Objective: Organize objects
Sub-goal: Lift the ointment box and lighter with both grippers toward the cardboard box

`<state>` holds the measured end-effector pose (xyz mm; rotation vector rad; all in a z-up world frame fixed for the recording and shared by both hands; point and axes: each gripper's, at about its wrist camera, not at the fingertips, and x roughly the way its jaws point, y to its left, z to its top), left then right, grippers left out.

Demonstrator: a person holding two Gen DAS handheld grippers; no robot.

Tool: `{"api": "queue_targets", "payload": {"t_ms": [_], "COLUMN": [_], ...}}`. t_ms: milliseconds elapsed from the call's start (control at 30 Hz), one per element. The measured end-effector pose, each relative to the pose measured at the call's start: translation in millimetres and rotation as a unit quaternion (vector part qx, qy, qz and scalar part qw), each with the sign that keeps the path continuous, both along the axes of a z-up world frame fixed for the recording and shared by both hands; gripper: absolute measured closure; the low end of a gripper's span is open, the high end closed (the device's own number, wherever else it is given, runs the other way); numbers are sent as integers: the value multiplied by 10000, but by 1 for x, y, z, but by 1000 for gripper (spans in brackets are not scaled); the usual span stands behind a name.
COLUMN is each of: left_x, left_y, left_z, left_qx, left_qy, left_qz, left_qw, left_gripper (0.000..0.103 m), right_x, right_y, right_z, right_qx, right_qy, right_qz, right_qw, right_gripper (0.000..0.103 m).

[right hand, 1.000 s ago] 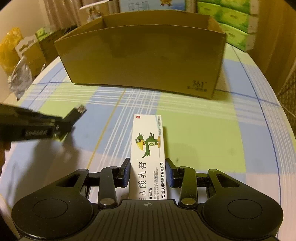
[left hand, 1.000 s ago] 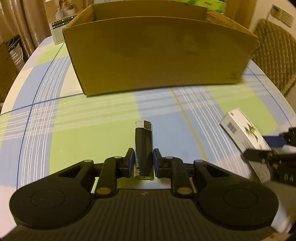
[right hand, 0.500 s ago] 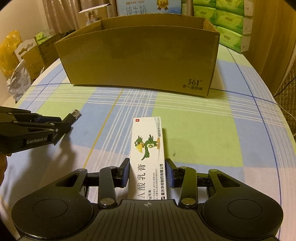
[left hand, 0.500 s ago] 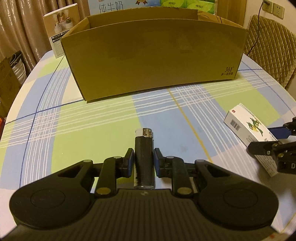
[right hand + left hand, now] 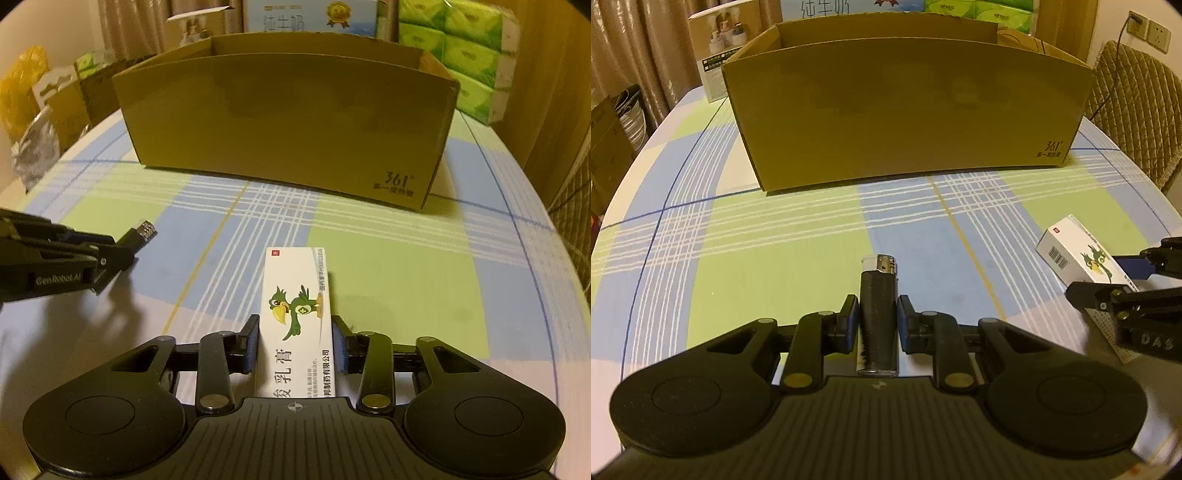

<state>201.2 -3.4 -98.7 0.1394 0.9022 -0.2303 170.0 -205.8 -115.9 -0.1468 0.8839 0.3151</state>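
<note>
My left gripper (image 5: 877, 314) is shut on a black lighter (image 5: 878, 314) with a silver top, held above the checked tablecloth. It also shows in the right wrist view (image 5: 110, 258), with the lighter's metal tip (image 5: 144, 230) sticking out. My right gripper (image 5: 295, 339) is shut on a white medicine box with a green bird (image 5: 297, 317), held above the cloth. The box also shows in the left wrist view (image 5: 1078, 258), between the right gripper's fingers (image 5: 1108, 295). An open brown cardboard box (image 5: 908, 110) stands ahead of both grippers (image 5: 288, 122); its inside is hidden.
A round table with a blue, green and white checked cloth (image 5: 775, 240). A wicker chair (image 5: 1137, 110) is at the right. Cartons (image 5: 720, 70) and green tissue packs (image 5: 461, 48) stand behind the cardboard box. Bags (image 5: 33, 147) sit off the table at left.
Both grippers have risen and pulled back a little with their objects; the cardboard box's rim now shows lower and its opening is more visible. Grips unchanged.
</note>
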Motion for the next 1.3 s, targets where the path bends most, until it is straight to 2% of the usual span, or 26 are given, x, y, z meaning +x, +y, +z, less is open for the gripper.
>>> {"api": "queue_targets", "payload": {"t_ms": [167, 433, 600, 900, 1300], "left_x": [-14, -56, -78, -108, -129], "left_y": [-4, -7, -13, -25, -30], "left_z": [13, 43, 64, 92, 116], "left_qx": [-101, -396, -533, -531, -582], "left_qy": [-38, -97, -60, -132, -279], "left_qz": [74, 240, 247, 215, 144], "left_qw": [9999, 9989, 9983, 9983, 9978], "left_gripper": [86, 86, 86, 86, 86], "right_x": [-7, -31, -47, -74, -99], "right_y": [-4, -16, -19, -27, -34], "right_z": [8, 49, 73, 103, 123], "right_qx": [119, 695, 726, 786, 811], "right_qy": [46, 52, -17, -208, -359], "right_qz": [-71, -411, -466, -508, -498], "right_qw": [9999, 9967, 9963, 9954, 9948], "right_gripper": [68, 68, 68, 68, 68]}}
